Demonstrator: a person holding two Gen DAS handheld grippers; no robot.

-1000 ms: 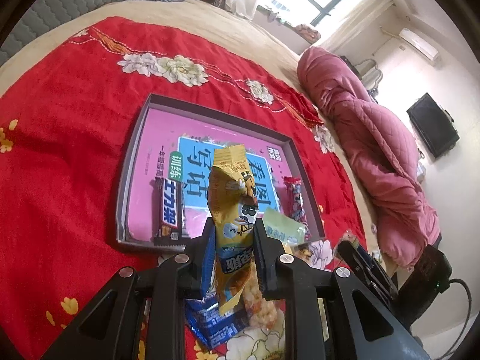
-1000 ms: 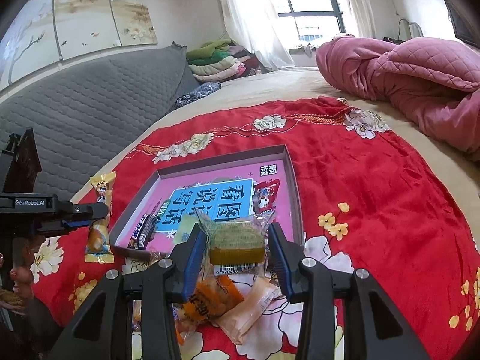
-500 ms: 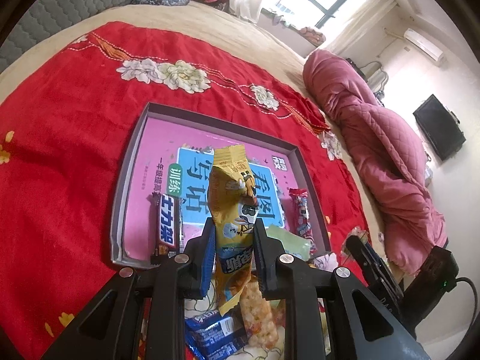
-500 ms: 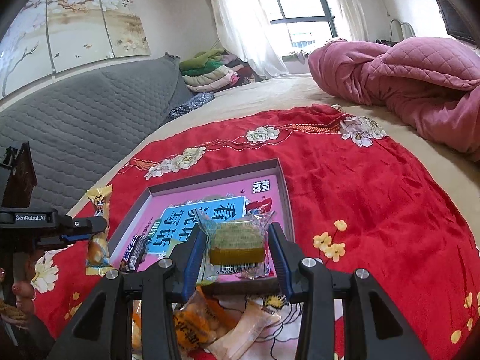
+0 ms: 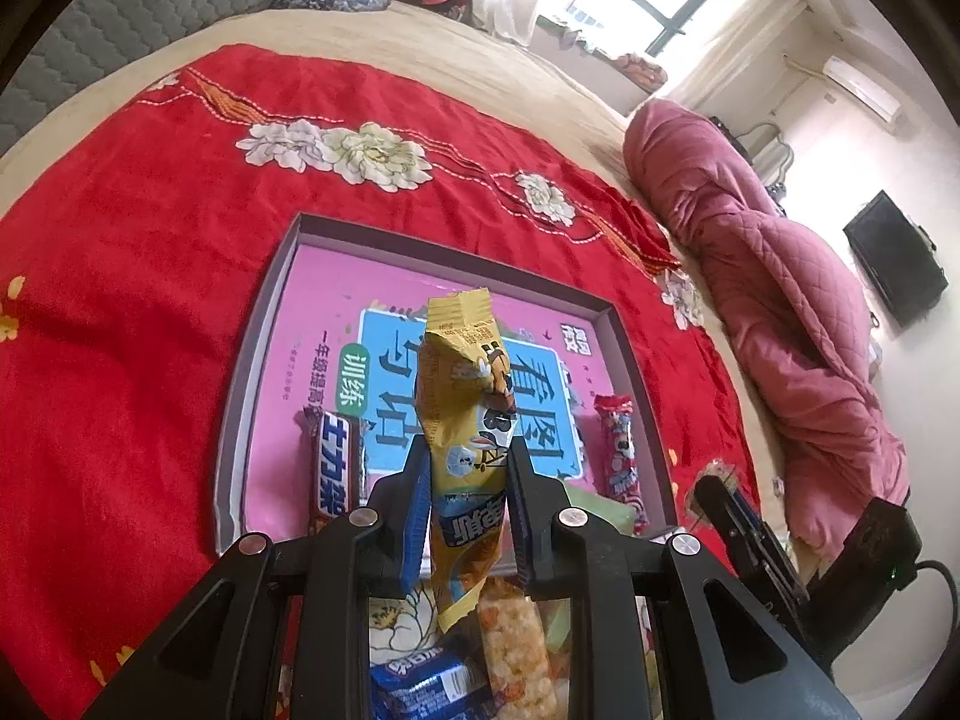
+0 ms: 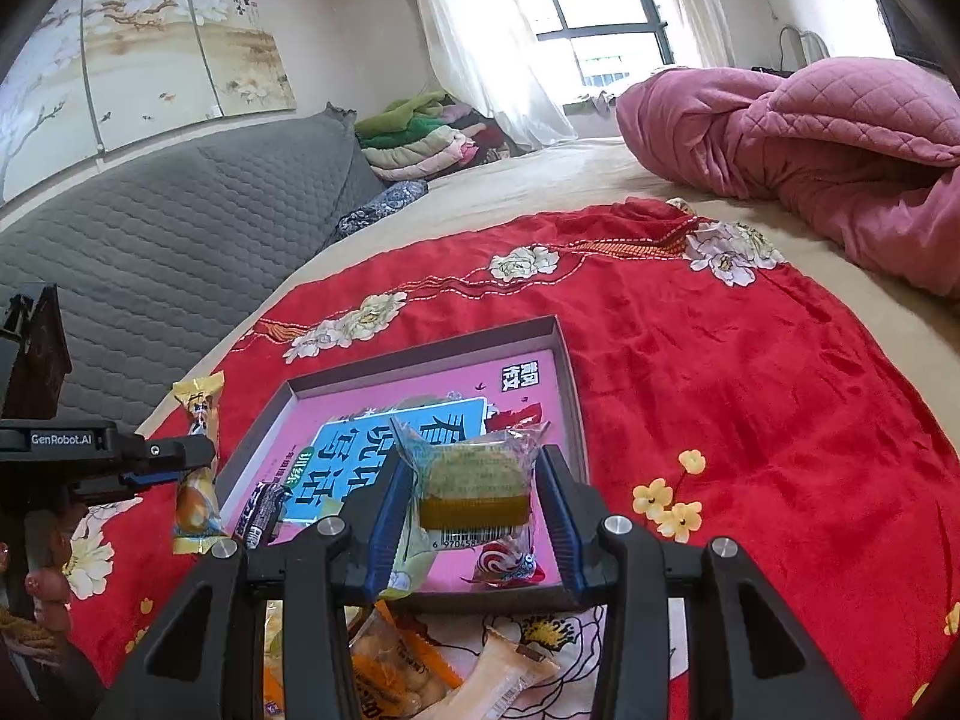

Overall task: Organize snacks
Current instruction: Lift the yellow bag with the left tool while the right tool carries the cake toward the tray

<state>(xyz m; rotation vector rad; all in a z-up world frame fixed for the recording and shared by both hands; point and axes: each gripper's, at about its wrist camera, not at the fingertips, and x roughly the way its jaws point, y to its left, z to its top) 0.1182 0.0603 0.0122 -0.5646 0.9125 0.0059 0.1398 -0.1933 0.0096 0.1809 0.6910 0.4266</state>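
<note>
Left wrist: fingers [image 5: 414,516] clamp yellow packet [image 5: 465,438].

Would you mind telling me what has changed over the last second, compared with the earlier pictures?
Both claws have advanced toward the tray, which now sits closer beneath them. The left claw still grips the yellow packet, and the right claw still grips the clear-wrapped cake. Nothing was released. The chocolate bar and red candy lie in the tray as before.

"GenRobot.AI" in white on black left gripper body [image 6: 72,439]; barcode digits "6 970458" on clear-wrapped green pastry packet [image 6: 474,480].
</note>
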